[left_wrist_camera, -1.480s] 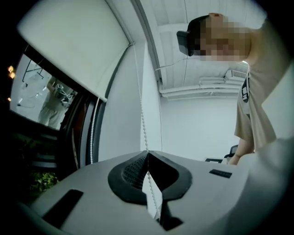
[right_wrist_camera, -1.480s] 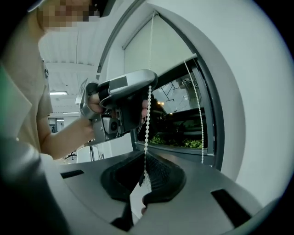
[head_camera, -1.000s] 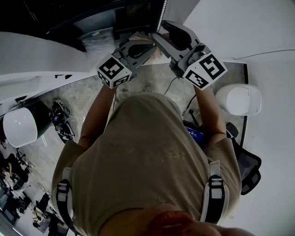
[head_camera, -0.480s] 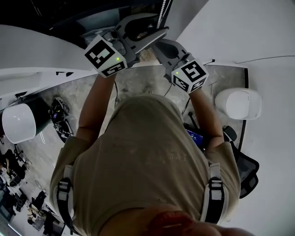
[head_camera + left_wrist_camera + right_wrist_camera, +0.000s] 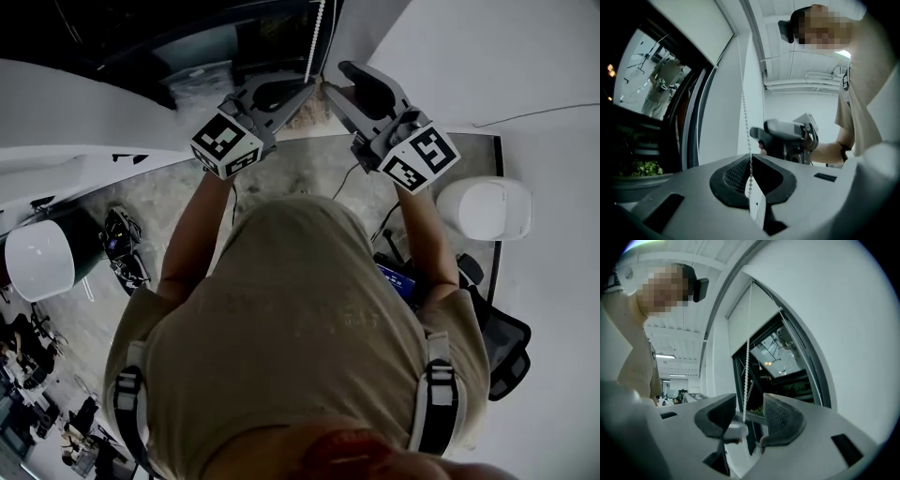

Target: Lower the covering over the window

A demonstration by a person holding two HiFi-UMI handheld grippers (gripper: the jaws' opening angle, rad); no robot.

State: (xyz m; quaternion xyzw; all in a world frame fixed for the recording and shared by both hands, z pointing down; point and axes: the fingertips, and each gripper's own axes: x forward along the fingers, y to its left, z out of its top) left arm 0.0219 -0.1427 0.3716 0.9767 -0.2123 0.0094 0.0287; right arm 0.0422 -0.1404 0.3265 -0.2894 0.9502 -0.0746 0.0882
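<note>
A white bead chain [image 5: 745,112] hangs beside the dark window [image 5: 787,362], under the partly lowered white roller blind [image 5: 752,319]. My left gripper [image 5: 751,164] is shut on the chain, which runs straight down into the closed jaws. My right gripper [image 5: 747,411] is close beside it. Its jaws have just been opening, and the bead chain [image 5: 747,362] hangs free between them, touching neither pad. In the head view both the left gripper [image 5: 309,87] and the right gripper [image 5: 333,77] point at the chain [image 5: 321,28].
A white wall [image 5: 469,56] lies to the right of the window frame. Below are a white rounded stool [image 5: 487,206], a black office chair [image 5: 506,347], cables and a white round seat [image 5: 39,258] on the floor.
Half a second ago the left gripper was raised and open while the right one sat lower, closed on the chain. Now the left has come down shut on the chain and the right has opened.
</note>
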